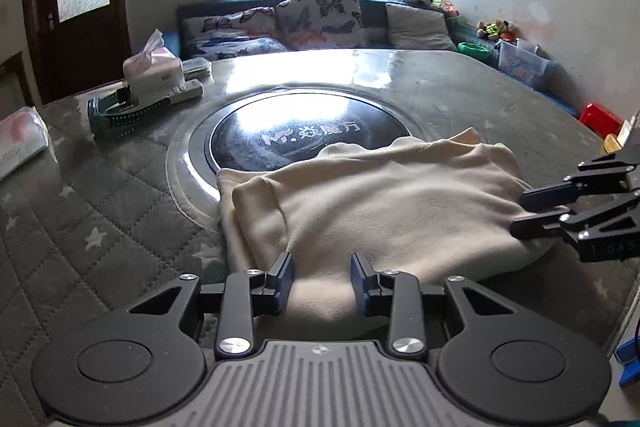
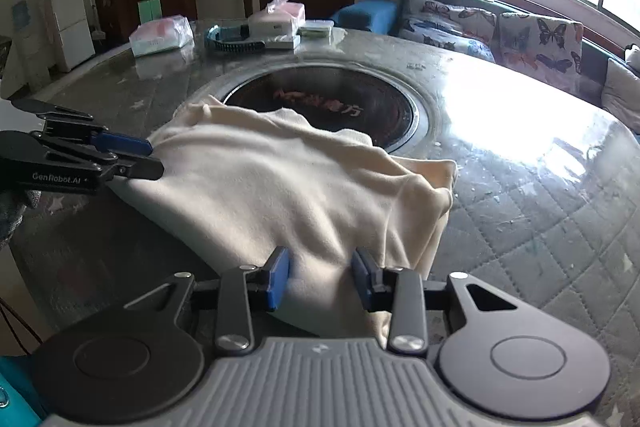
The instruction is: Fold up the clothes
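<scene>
Left wrist view. Table (image 1: 460,87): quilted cover under clear sheet, round dark hob inset at centre. Cream garment (image 1: 380,195): lies already doubled over in layers on the near table, far edge overlapping the hob rim; soft, light, limp fleece-like cloth, likely to sag and slip unless taken by edges or corners. Left gripper (image 1: 322,283): jaws spread, straddling near hem. Right gripper (image 2: 320,279): jaws spread over its edge.

garment (image 1: 384,203): soft matt cream cloth, fleecy
table cover (image 1: 100,211): quilted grey fabric under glossy clear film
round inset (image 1: 304,131): shiny black glass
left gripper (image 1: 322,279): matt black plastic, blue pads, bright metal screws
</scene>
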### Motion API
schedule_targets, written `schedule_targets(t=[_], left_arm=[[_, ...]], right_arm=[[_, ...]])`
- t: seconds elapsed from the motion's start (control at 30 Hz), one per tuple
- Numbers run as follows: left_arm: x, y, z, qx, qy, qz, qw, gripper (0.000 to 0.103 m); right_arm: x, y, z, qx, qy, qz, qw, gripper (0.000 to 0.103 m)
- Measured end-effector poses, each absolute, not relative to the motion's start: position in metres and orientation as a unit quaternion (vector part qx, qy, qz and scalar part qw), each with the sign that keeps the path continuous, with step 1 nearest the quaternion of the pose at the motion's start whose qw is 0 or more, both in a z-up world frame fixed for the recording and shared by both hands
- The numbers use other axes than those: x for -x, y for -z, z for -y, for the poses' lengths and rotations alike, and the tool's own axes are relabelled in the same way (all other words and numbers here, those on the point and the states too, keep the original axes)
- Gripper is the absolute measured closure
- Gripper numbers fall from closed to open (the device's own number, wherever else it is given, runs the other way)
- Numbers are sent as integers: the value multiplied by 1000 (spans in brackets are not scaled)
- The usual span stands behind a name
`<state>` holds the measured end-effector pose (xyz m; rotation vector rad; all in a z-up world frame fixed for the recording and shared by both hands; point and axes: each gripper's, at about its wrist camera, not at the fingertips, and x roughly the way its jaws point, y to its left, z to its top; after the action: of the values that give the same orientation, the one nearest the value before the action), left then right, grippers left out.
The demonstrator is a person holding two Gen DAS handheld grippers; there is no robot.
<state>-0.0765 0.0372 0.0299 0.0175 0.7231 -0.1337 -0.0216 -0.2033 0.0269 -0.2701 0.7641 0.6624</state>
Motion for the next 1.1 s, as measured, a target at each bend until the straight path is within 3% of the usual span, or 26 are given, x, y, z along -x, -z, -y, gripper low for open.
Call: schedule_targets(t=[0.5,1.1], left_arm=[[24,-41,-56,22,52,-366,929,67],[-14,-28,-69,37,30,-384,922,67]], right_arm=[[-31,-44,196,128,-290,-365,875,67],[-78,-24,170,123,-283,-399,863,82]])
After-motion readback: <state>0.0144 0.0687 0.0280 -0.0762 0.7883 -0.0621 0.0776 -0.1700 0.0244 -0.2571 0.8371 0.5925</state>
